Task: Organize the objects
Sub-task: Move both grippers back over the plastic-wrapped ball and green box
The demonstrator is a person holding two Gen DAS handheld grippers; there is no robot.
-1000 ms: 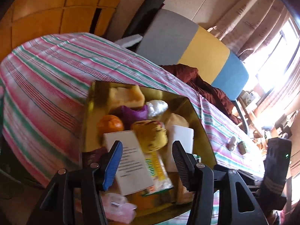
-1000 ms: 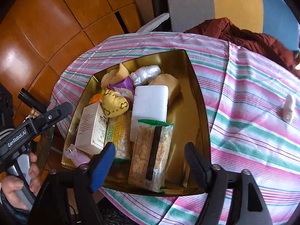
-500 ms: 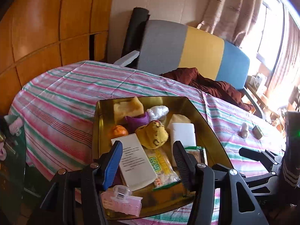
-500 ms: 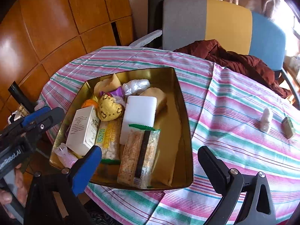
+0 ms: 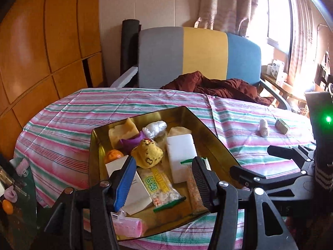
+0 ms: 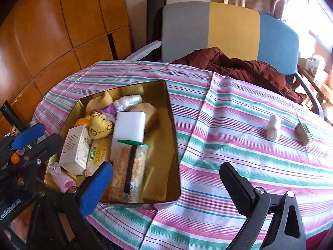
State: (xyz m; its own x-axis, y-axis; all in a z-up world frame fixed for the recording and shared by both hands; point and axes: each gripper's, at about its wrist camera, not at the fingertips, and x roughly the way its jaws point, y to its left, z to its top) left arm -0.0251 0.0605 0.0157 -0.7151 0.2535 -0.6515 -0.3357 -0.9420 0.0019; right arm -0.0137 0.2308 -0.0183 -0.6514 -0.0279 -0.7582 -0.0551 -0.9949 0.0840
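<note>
L gripper (image 5: 163, 179): fingers apart, empty, low centre.
R gripper (image 6: 166, 184): fingers wide apart, empty.
Gold metal tray (image 6: 172, 145): packed w/ snacks, centre-left on striped counter (image 6: 229, 145).

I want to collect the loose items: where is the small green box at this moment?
In the right wrist view, the small green box lies on the striped tablecloth at the far right, beside the white wrapped bundle, well outside the gold tray.

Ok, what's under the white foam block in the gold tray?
The white foam block lies on a tan bun at its far end and overlaps the snack packet. In the gold tray, whatever lies beneath its middle is covered.
</note>
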